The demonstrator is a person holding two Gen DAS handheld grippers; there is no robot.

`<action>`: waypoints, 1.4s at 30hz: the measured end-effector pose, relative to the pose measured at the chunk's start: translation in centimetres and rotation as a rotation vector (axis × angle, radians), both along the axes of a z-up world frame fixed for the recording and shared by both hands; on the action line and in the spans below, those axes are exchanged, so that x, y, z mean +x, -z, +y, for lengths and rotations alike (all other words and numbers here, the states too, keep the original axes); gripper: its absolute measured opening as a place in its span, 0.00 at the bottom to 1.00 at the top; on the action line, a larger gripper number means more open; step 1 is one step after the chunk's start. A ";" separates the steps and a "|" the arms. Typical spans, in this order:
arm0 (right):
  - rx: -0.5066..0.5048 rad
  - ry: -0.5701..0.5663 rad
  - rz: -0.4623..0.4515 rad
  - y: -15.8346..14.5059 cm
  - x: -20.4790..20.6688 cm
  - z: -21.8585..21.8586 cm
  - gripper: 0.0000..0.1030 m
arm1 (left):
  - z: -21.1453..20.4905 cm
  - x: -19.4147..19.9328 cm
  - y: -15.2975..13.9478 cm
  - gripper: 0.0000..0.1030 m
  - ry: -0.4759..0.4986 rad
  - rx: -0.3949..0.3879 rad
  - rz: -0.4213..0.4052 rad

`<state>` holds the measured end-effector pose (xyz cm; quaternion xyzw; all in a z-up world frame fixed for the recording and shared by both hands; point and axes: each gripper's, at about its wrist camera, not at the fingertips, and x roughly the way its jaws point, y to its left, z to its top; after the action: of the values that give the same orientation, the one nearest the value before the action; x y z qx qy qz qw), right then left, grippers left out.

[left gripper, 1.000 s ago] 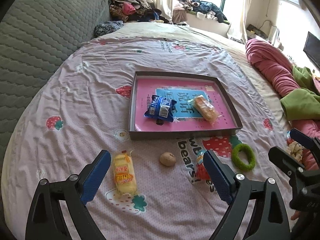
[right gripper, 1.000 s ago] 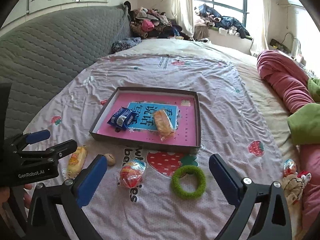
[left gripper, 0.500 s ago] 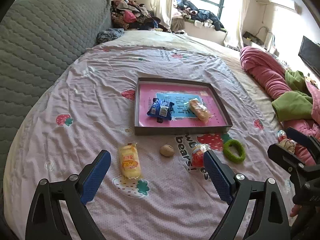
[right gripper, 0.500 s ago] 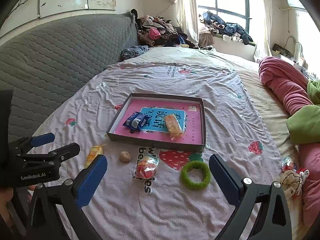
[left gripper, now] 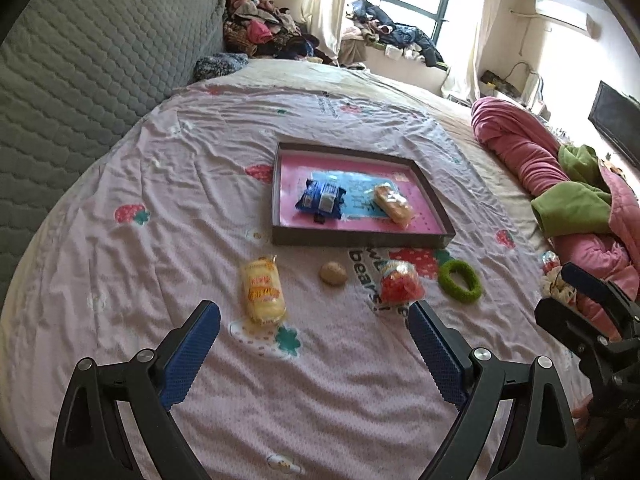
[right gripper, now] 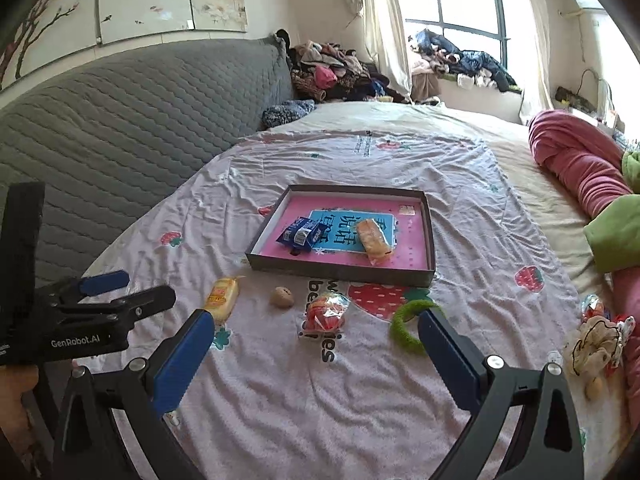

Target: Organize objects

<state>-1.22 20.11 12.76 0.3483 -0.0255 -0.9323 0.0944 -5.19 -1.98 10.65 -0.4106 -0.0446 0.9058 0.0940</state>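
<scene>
A shallow dark tray [left gripper: 362,239] [right gripper: 338,270] with a pink floor lies mid-bed. Inside it are a blue snack pack [left gripper: 320,199] [right gripper: 301,233] and an orange wrapped bread [left gripper: 393,204] [right gripper: 373,239]. On the sheet in front of the tray lie a yellow wrapped cake [left gripper: 263,291] [right gripper: 222,295], a small tan round object [left gripper: 333,273] [right gripper: 281,297], a red wrapped snack [left gripper: 400,283] [right gripper: 325,314] and a green fuzzy ring [left gripper: 460,280] [right gripper: 405,327]. My left gripper [left gripper: 314,320] is open and empty, hovering short of the cake. My right gripper [right gripper: 314,330] is open and empty, above the sheet near the red snack.
The bed carries a pink strawberry-print sheet [left gripper: 168,216]. A grey quilted headboard [left gripper: 80,72] rises on the left. Pink and green bedding [left gripper: 560,184] is heaped on the right, with small toys [right gripper: 596,340] near it. Clothes are piled by the window [right gripper: 460,60].
Both grippers have drawn back from the tray and risen slightly, so the tray and loose items look smaller and farther. Both stayed open and nothing on the bed moved.
</scene>
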 end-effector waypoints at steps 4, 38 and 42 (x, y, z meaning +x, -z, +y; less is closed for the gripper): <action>0.028 -0.014 0.004 0.1 0.6 -0.8 1.00 | -0.3 1.0 0.0 0.92 0.001 -0.008 0.012; 0.021 0.028 -0.090 4.3 0.8 -1.7 1.00 | -1.6 2.7 4.3 0.92 -0.095 -0.054 0.000; 0.023 0.023 -0.109 5.3 0.4 -2.0 1.00 | -1.5 2.4 5.0 0.92 -0.092 -0.066 -0.004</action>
<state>-0.78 18.11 7.49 0.3993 -0.0240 -0.9132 0.0784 -2.75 -3.51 5.64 -0.4130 -0.0339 0.9093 0.0389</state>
